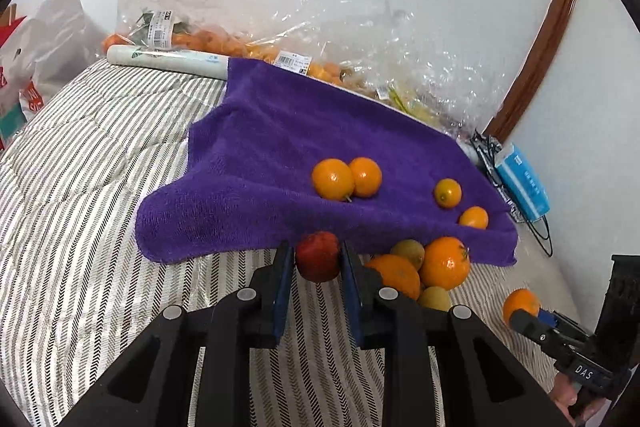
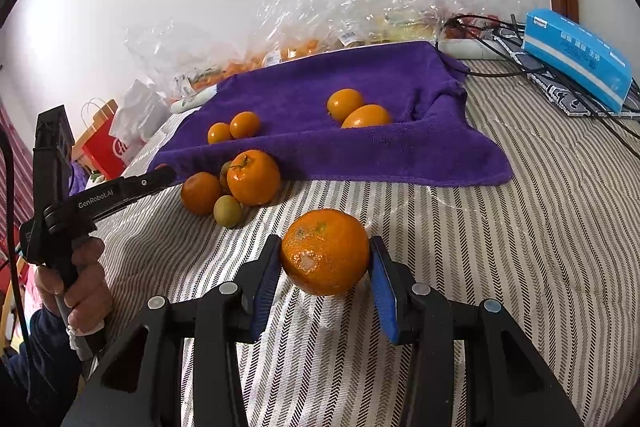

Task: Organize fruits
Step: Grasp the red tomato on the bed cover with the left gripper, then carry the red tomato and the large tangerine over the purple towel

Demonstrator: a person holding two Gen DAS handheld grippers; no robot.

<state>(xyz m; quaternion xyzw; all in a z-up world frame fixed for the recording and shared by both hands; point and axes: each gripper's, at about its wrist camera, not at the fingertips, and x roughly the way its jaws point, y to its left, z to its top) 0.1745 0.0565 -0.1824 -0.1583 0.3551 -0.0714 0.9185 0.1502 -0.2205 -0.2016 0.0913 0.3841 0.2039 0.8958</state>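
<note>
Both grippers hold fruit beside the purple towel (image 1: pixel 304 147) on the striped bed cover (image 1: pixel 88 195).

The left gripper (image 1: pixel 318 257) is clamped narrow on a small red fruit (image 1: pixel 318 256) at the towel's near edge. The right gripper (image 2: pixel 325 257) pinches a big orange (image 2: pixel 325 251), just off the towel's front hem. Four small oranges (image 1: pixel 333 179) lie on the towel. A heap of oranges and greenish fruit (image 2: pixel 229 211) sits against its front edge. Clear plastic bags (image 1: pixel 320 27) stand behind the towel, by the wall.

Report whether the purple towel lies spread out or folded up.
Spread out. The purple towel lies open on the striped bed cover, front edge rumpled, with four small orange fruits on it.
</note>
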